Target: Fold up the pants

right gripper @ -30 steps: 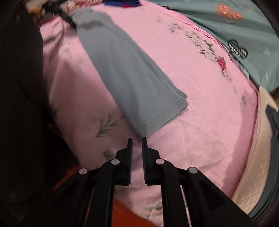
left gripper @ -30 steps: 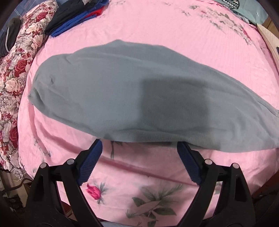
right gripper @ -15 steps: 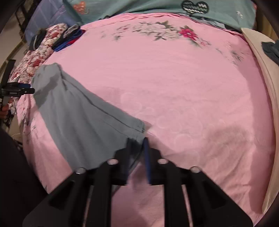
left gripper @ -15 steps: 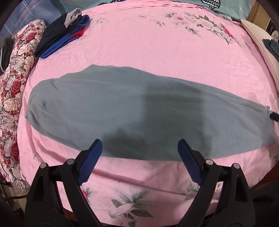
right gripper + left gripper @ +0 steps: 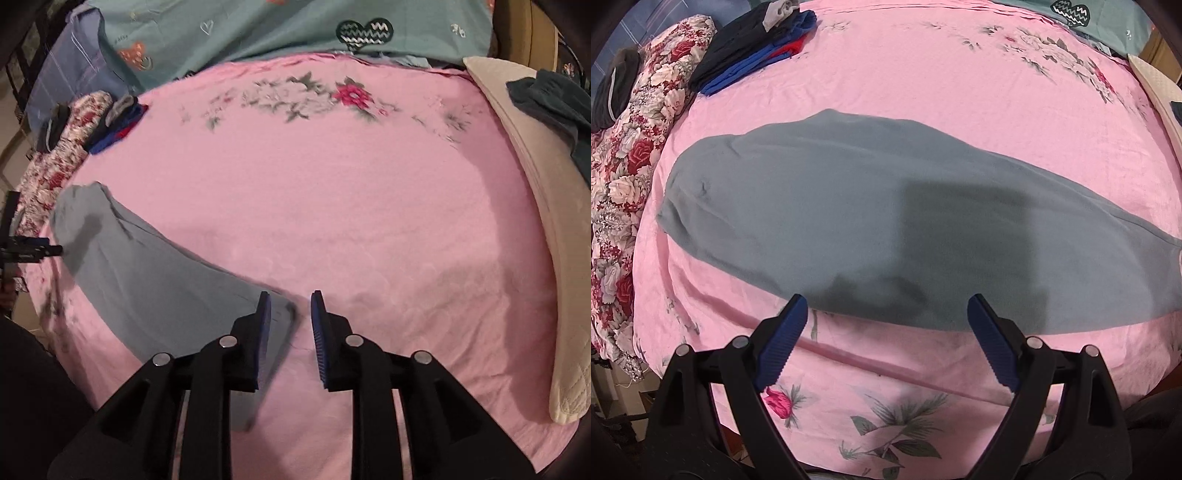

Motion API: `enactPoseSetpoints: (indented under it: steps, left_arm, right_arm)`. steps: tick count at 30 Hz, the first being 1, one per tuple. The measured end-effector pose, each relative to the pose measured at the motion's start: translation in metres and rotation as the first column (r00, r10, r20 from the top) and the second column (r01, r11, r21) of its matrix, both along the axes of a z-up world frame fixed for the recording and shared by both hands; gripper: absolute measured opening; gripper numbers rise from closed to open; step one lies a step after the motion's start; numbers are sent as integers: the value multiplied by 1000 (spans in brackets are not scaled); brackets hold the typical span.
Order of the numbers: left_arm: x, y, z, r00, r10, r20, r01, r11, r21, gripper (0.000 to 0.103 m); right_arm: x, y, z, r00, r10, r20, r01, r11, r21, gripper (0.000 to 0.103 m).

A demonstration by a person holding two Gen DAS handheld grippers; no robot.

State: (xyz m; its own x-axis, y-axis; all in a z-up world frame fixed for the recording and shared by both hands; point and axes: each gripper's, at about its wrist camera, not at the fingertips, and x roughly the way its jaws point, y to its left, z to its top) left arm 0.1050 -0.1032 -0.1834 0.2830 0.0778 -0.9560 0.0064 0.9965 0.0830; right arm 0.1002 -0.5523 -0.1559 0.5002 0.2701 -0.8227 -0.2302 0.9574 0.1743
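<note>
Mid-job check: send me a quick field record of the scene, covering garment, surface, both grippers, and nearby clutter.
garment: grey pants, laid flat lengthwise, already folded leg over leg
surface: pink floral bedsheet
left gripper: open wide, at the pants' near edge, holding nothing
right gripper: open, straddling the cuff end of the pants, cloth not pinched
clutter: folded dark and blue clothes at far left; floral quilt along the left edge; cream pillow on the right
</note>
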Motion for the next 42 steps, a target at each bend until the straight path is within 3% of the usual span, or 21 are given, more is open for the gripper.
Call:
enactPoseSetpoints:
  steps: [3,5,6,9,13,15,17,21,26,30,35,38,40,42]
  left_arm:
    - [2,4,-1,1000,6,-2,-6,1000,-7,90]
    - [3,8,-1,1000,5,3,-5,1000,-5,90]
    - [3,13,0,1000,8,9,-8,1000,-1,90]
    - [5,41,5,999,42,26,-42,999,18,90]
    - [17,92,19,994,84,75,-85,996,11,90]
    - [30,116,24,992,75,104,-77,997,16,90]
    - [46,139,19,992,43,118,-47,998,37,90]
    - [74,183,-1,993,-15,119,4,995,95,90]
    - [99,244,-31,996,-31,86,30,999,20,90]
    - [103,259,-41,993,-78,88,81,996,-29,92]
    - [101,255,-44,983,-142,115,147,988,-36,98]
    - [97,250,-44,977,-170,128,175,984,-34,99]
    - [95,246,-43,974,-182,137,187,982,-30,100]
    - [95,248,-43,974,-180,141,187,982,-41,100]
  right_arm:
    - [2,27,-14,996,85,-33,-85,996,16,22]
    - [6,34,-39,991,66,-114,-77,993,-88,22]
    - [6,32,-41,993,64,-98,-72,994,-79,19]
    - [9,31,-29,991,-24,-130,15,997,-72,24]
    - [20,71,6,998,10,-65,-6,998,62,26]
    - [35,116,15,996,72,-52,-61,982,178,28]
    - [52,166,19,990,132,-47,-117,963,241,40]
    - [93,278,19,972,234,-22,-220,939,266,45]
    - [169,386,-12,941,321,-110,-282,919,274,45]
    - [205,432,-40,912,361,-195,-326,926,190,35]
    - [216,465,-67,856,438,-274,-431,898,89,32]
    - [215,473,-72,834,474,-281,-482,875,46,7]
    - [215,468,-60,860,456,-229,-467,884,7,6]
    - [220,459,-52,906,386,-176,-392,920,2,6]
